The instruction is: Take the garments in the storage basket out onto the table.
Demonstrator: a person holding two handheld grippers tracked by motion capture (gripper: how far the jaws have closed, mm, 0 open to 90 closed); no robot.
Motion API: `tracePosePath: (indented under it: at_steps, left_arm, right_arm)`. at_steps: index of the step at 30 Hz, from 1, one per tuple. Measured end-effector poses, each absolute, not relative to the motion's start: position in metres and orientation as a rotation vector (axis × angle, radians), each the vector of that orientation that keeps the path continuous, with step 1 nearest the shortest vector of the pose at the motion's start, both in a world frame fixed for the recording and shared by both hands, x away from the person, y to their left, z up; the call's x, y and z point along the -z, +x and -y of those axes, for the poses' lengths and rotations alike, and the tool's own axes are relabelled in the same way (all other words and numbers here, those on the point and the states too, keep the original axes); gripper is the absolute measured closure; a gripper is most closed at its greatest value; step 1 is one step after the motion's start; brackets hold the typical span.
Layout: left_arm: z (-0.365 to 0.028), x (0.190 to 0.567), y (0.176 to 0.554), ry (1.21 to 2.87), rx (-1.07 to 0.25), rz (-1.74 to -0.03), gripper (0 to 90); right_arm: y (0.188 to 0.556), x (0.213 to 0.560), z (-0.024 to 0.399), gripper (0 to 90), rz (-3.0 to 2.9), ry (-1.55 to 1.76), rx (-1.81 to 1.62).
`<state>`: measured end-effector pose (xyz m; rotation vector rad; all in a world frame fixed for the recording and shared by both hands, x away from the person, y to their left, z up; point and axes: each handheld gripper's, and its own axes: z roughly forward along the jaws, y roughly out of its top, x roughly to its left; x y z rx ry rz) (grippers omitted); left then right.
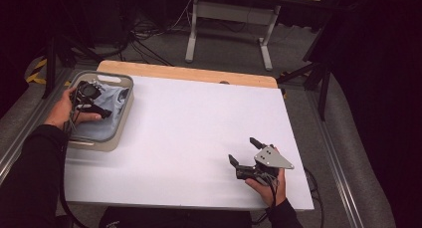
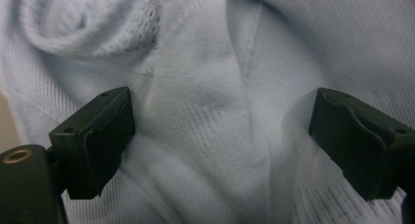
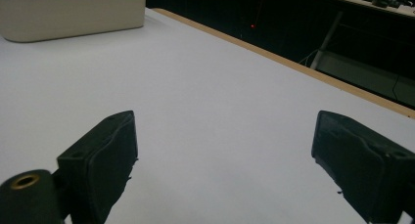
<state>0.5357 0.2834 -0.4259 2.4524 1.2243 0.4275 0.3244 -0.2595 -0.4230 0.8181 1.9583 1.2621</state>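
We see the crumpled pale blue cloth (image 2: pixel 205 136) without clear long axis in the bin (image 1: pixel 125 106); left gripper (image 1: pixel 107 112) dips in, jaws spread; right gripper (image 1: pixel 242 152) rests near-right, jaws spread

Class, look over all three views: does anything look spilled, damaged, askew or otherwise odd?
Nothing stands out. The pale blue cloth lies crumpled inside the bin, not spilling over its rim. The left gripper is open over it; the right gripper is open above the table.

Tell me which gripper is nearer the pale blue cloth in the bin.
Left. The left gripper is over the cloth inside the bin; the right gripper sits far across the table.
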Motion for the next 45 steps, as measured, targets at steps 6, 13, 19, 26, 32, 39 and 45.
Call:
tracePosePath:
  at_steps: [6, 13, 19, 26, 32, 39, 45]
  left_arm:
    - [-0.286, 0.43, 0.538, 2.448, -0.33, -1.254, 19.6]
    - [-0.286, 0.426, 0.535, 2.453, -0.372, -1.284, 40.8]
    - [-0.278, 0.424, 0.533, 2.493, -0.444, -1.274, 57.7]
    - [-0.269, 0.42, 0.527, 2.53, -0.553, -1.247, 66.5]
    - [-0.27, 0.411, 0.522, 2.467, -0.648, -1.238, 69.8]
    - [-0.275, 0.393, 0.503, 2.343, -0.776, -1.191, 70.4]
    - [-0.283, 0.379, 0.488, 2.195, -0.793, -1.174, 70.8]
  right_arm:
    - [0.326, 0.426, 0.257, 10.3, -1.978, 0.816, -1.225]
    - [0.329, 0.429, 0.254, 11.0, -2.003, 0.846, -1.184]
    - [0.332, 0.431, 0.253, 11.2, -2.022, 0.865, -1.17]
    - [0.332, 0.433, 0.251, 11.5, -2.023, 0.863, -1.107]
    - [0.331, 0.433, 0.25, 11.7, -2.02, 0.846, -1.09]
    - [0.333, 0.434, 0.253, 12.2, -2.006, 0.859, -1.082]
    - [0.332, 0.432, 0.254, 12.4, -1.987, 0.858, -1.081]
